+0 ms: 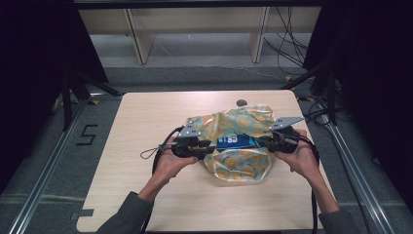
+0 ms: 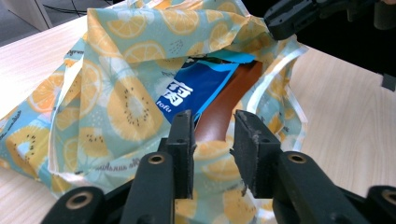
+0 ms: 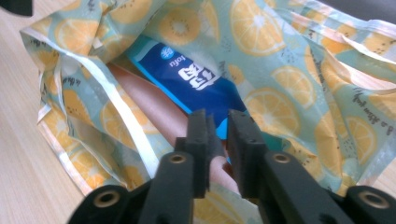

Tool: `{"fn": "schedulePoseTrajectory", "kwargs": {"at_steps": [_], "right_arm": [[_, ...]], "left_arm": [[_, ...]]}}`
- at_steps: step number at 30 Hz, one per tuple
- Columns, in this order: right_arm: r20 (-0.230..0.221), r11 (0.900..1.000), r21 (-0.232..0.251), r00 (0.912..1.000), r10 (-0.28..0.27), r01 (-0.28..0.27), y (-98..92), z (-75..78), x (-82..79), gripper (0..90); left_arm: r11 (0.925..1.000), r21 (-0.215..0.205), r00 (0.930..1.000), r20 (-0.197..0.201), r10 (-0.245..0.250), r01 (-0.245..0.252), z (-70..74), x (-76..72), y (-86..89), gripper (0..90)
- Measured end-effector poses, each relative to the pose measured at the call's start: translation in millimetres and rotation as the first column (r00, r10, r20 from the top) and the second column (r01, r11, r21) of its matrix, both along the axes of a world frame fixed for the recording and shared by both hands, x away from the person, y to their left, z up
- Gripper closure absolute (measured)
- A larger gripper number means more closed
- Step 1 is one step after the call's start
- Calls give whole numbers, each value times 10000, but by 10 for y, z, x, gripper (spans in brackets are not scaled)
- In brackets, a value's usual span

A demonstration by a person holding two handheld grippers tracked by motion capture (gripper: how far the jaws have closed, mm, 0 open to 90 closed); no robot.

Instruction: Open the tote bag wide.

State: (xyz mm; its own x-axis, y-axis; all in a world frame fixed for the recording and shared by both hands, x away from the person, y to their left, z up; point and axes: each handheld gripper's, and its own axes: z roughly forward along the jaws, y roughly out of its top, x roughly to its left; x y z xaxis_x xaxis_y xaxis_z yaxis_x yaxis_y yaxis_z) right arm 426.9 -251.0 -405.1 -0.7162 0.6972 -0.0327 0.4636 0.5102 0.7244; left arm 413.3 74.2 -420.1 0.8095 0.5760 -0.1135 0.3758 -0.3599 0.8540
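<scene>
A bag (image 1: pixel 238 166) printed with orange slices lies open in the middle of the table (image 1: pixel 146 122). Inside it sits a blue tofu packet (image 1: pixel 235 141) on top of a brown flat item (image 2: pixel 229 107). My left gripper (image 1: pixel 209 145) is at the bag's left rim. Its jaws stand apart over the bag (image 2: pixel 121 102) edge, open (image 2: pixel 213 122), and the packet (image 2: pixel 196 88) lies just beyond them. My right gripper (image 1: pixel 260 140) reaches in from the right. Its jaws are close together (image 3: pixel 218 120) around the near end of the packet (image 3: pixel 196 79), above the brown item (image 3: pixel 149 102).
A small dark round spot (image 1: pixel 241 102) sits at the table's far edge. Wooden shelf legs (image 1: pixel 139 39) and loose cables (image 1: pixel 287 44) lie on the floor beyond. Metal rails (image 1: pixel 48 165) run along both sides of the table. Bare tabletop surrounds the bag.
</scene>
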Motion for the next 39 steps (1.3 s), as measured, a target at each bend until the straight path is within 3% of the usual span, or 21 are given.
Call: {"fn": "schedulePoseTrajectory", "kwargs": {"at_steps": [1,2,3,5,7,8,10,12,13,18,19,22,23,25,26,30,31,33,35,39], "right_arm": [[-109,9998,-125,9999,124,-126,-14,14,-4,767],[-14,9998,220,10000,38,-38,2,-14,-8,747],[-206,10000,61,9998,47,-45,-17,6,-20,726],[193,9998,83,9997,152,-154,-40,-11,-1,698],[-62,9994,310,9999,-151,153,-40,-26,-28,686],[-121,9999,128,9999,32,-30,-59,-12,-22,673],[135,9998,213,9999,-8,5,-53,-30,-27,655],[-242,9991,370,9995,-217,226,-38,-22,-68,635],[-40,9998,218,10000,-20,21,-57,-15,-53,625],[-101,9991,418,9999,-100,104,-79,-20,-104,571],[106,9991,409,9999,-101,97,-84,-26,-104,567],[-102,9985,473,9996,-265,270,-86,-9,-149,543],[292,9990,439,9995,-141,128,-98,-10,-133,533],[38,9989,435,9998,-200,198,-107,15,-152,511],[306,9987,487,9993,-192,177,-107,1,-144,502],[420,9977,649,9989,-212,184,-116,-8,-154,471],[412,9979,628,9990,-184,158,-119,-9,-158,460],[-27,9968,704,9993,-380,381,-106,-5,-197,443],[229,9964,773,9991,-359,340,-112,-14,-194,434],[105,9944,892,9983,-572,560,-113,-21,-232,410]], "left_arm": [[9999,-97,10000,-23,-73,72,-4,-8,16,641],[9999,-131,10000,-74,-43,42,-7,-22,30,630],[10000,-81,10000,-51,-50,49,-3,-30,49,621],[9998,-184,10000,-43,15,-16,-7,-44,87,602],[9997,-218,9999,-94,97,-99,-13,-57,123,590],[9998,-200,9999,-142,85,-88,-15,-58,144,582],[9996,-227,9997,-157,182,-186,-27,-75,177,573],[9994,-245,9994,-229,253,-259,-39,-94,213,558],[9993,-300,9996,-181,234,-239,-50,-99,232,552],[9991,-113,9990,-160,415,-417,-74,-162,322,507],[9988,-191,9988,-208,450,-454,-86,-166,333,504],[9987,-182,9983,-349,476,-483,-130,-171,368,479],[9979,-155,9974,-379,620,-626,-145,-185,369,468],[9990,-35,9978,-484,452,-454,-167,-184,392,451],[9985,-84,9974,-494,531,-536,-178,-191,393,440],[9989,-5,9975,-533,474,-475,-186,-211,422,403],[9989,15,9976,-506,465,-465,-197,-230,436,396],[9988,101,9978,-464,484,-480,-212,-249,447,382],[9984,307,9979,-410,497,-484,-223,-259,465,367],[9982,295,9975,-479,528,-515,-247,-282,492,356]]}}
